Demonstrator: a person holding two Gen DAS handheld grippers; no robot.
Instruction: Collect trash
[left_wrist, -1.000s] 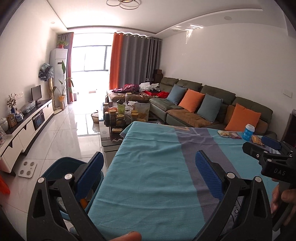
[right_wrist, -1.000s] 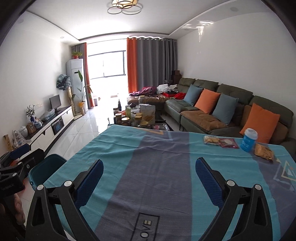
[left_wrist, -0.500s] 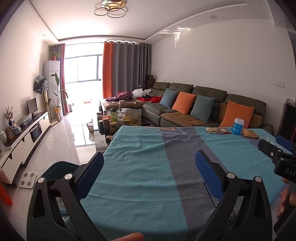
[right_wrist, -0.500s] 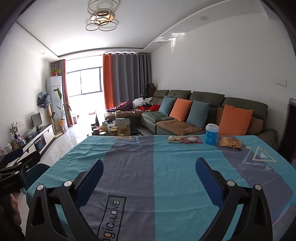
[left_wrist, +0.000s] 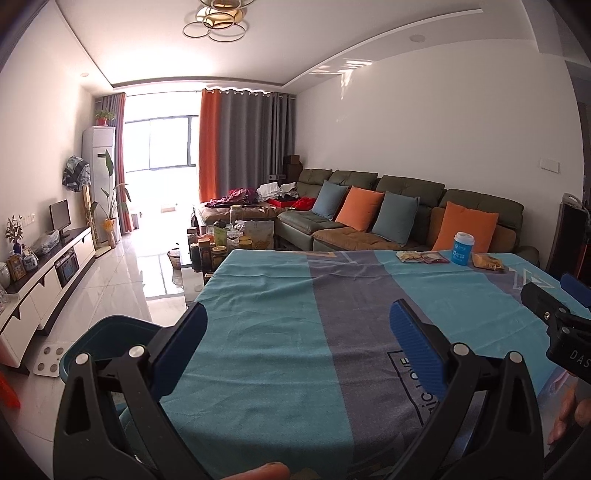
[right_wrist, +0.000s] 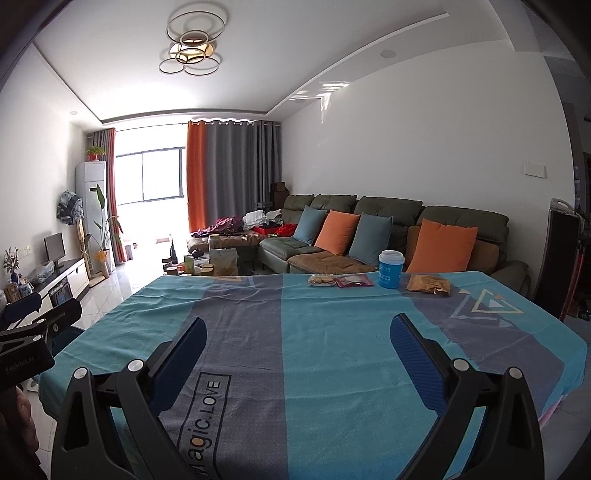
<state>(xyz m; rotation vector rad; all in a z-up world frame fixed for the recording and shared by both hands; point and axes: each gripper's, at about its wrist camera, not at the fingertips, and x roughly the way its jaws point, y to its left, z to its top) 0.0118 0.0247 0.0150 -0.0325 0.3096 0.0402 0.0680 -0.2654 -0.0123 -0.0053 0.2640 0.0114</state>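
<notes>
While both tools hover over the near edge of the tablecloth (right_wrist: 332, 369), the left gripper (left_wrist: 297, 325) and right gripper (right_wrist: 297, 332) sit spread wide, holding nothing. Trash sits upper right of both frames at the table's far edge: blue cup (right_wrist: 390, 268), two flat wrappers (right_wrist: 341, 280) left of it, orange packet (right_wrist: 428, 284) right. Teal bin (left_wrist: 107, 338) shows lower left in the left view, beside the table.

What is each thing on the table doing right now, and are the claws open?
Left claw: open, empty.
Right claw: open, empty.
Blue cup: upright, lid on.
Red wrapper: lying flat.
Pale snack packet: lying flat.
Orange snack bag: lying flat.
Teal bin: open top.
</notes>
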